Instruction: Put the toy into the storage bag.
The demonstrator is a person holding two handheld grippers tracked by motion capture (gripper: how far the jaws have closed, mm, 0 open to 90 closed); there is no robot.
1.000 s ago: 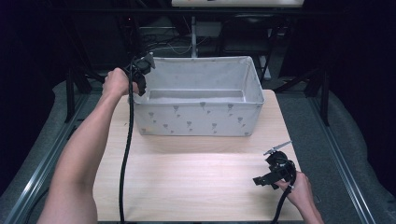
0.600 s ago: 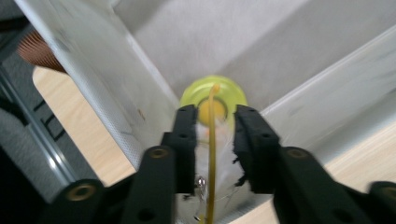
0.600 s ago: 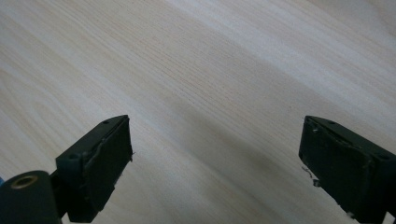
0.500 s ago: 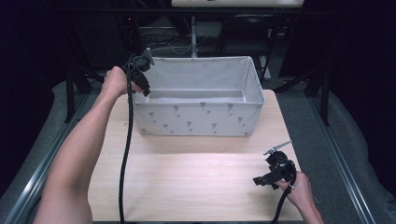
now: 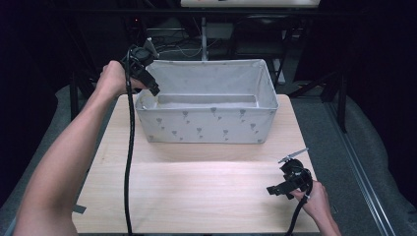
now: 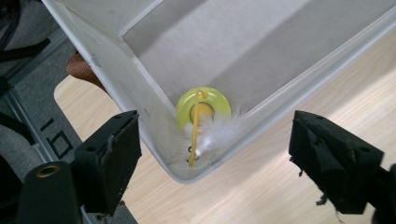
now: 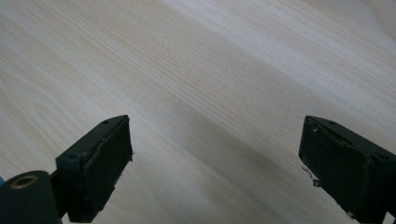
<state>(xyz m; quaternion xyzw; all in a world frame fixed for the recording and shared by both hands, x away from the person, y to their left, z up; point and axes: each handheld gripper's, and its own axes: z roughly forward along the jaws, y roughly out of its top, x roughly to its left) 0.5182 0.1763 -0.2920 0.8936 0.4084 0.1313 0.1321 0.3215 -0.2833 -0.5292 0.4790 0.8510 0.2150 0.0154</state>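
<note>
1. Left gripper [image 5: 147,81] first: I have it above the bin's [image 5: 206,125] left near corner, jaws spread wide and holding nothing, one on each side of that corner.
2. Down in the corner lies a toy [image 6: 203,108], a yellow-green ring with a yellow stick and white feather, tight against both fabric walls.
3. Risk, as I judge it: dropping straight down, my jaws would straddle the rim, snag the soft wall, and drag the bin.
4. The feather could also slip out of a pinch.
5. Right gripper [image 5: 290,183] hangs over the bare table [image 5: 196,196] near its right front corner, jaws spread, empty.
</note>
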